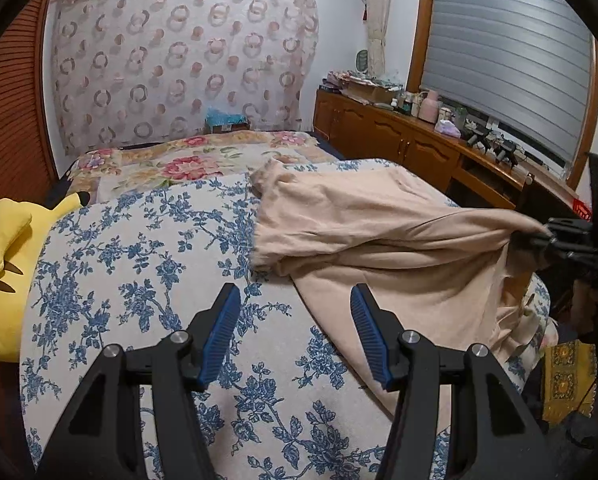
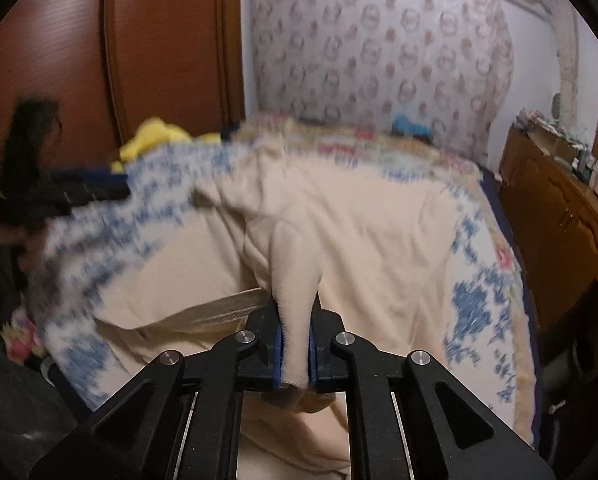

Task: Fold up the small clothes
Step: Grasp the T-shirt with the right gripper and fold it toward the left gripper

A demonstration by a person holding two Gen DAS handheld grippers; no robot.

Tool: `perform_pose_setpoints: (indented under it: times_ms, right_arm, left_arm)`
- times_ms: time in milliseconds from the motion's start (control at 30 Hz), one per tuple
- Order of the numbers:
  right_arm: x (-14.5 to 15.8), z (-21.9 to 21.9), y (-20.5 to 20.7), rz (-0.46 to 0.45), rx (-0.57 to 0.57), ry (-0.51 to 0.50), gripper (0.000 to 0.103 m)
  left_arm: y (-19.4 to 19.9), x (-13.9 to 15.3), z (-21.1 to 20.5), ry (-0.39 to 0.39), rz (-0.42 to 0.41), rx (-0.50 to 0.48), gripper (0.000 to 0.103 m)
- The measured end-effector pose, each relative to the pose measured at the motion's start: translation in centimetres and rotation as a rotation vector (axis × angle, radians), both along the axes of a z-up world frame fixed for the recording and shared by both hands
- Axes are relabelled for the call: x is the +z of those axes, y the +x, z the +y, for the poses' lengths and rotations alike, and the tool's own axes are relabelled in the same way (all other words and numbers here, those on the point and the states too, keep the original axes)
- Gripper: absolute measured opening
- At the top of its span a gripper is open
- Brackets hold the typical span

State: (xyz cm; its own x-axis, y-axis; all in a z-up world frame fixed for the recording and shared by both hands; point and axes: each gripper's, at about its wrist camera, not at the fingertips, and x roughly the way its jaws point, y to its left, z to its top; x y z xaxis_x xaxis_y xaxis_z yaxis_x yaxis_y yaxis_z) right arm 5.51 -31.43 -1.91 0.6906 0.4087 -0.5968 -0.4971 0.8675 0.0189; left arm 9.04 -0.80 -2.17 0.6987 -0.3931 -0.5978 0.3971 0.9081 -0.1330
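Left wrist view. Left gripper [image 1: 295, 312]: black frame, two ribbed blue finger pads [image 1: 221, 334], standing moderately apart with nothing between them. Beneath and ahead of the fingers: cream bed cover printed with blue flower sprays [image 1: 139, 264]. Just beyond the right-hand finger: soft beige knit garment [image 1: 379, 232], spread over the cover, its near edge passing under that fingertip; whether they touch cannot be told. Far right of the fingers: right gripper [image 1: 549, 236], black, closed on a lifted fold of the garment. Far left of the fingers: yellow plush toy with black-tipped ear [image 1: 7, 248]. Well ahead: floral quilt in red and cream [image 1: 187, 160]; brown wooden sideboard [image 1: 399, 136] crowded with small items.

Right wrist view, partly blurred. Right gripper [image 2: 295, 344]: blue pads clamped narrowly on a gathered ridge of the beige garment [image 2: 359, 220], which fans out ahead of the fingers across the blue-flowered cover [image 2: 471, 300]. Far left of the fingers: left gripper [image 2: 59, 196], a dark blurred shape; its finger gap cannot be told here. Beyond it: the yellow toy [image 2: 155, 136].
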Motion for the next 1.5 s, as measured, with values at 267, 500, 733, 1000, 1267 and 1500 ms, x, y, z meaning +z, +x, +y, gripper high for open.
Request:
perform_pose_setpoints:
  times_ms: [267,500,733,1000,1267,1500]
  right_arm:
    - [-2.1,-2.9,0.5,0.08,-0.095,-0.033,0.008]
    - [-3.3,-3.7,0.3,0.098,-0.14,-0.057,0.04]
    - [-2.3,-4.4,0.9,0.076,-0.17,-0.07,0.065]
    - [-0.7,-1.8,2.9,0.042,-0.113,-0.098,0.066]
    - [-0.4,3.7,6.7,0.034,0.016,-0.136,0.066]
    - [-0.6,8.0,10.0,0.058,0.12,-0.156,0.066]
  left_arm:
    - [-0.3,0.5,-0.1,0.001,-0.021,0.0,0.057]
    - [-0.4,0.5,-0.2,0.013,-0.028,0.009,0.057]
    - [-0.3,0.4,-0.2,0.02,-0.029,0.015,0.057]
    - [0.6,-0.1,-0.2,0.042,-0.015,0.014,0.057]
    - [2.9,-1.0,0.8,0.053,0.012,0.04,0.057]
    - [5.1,-1.0,2.0,0.057,0.035,0.062,0.057]
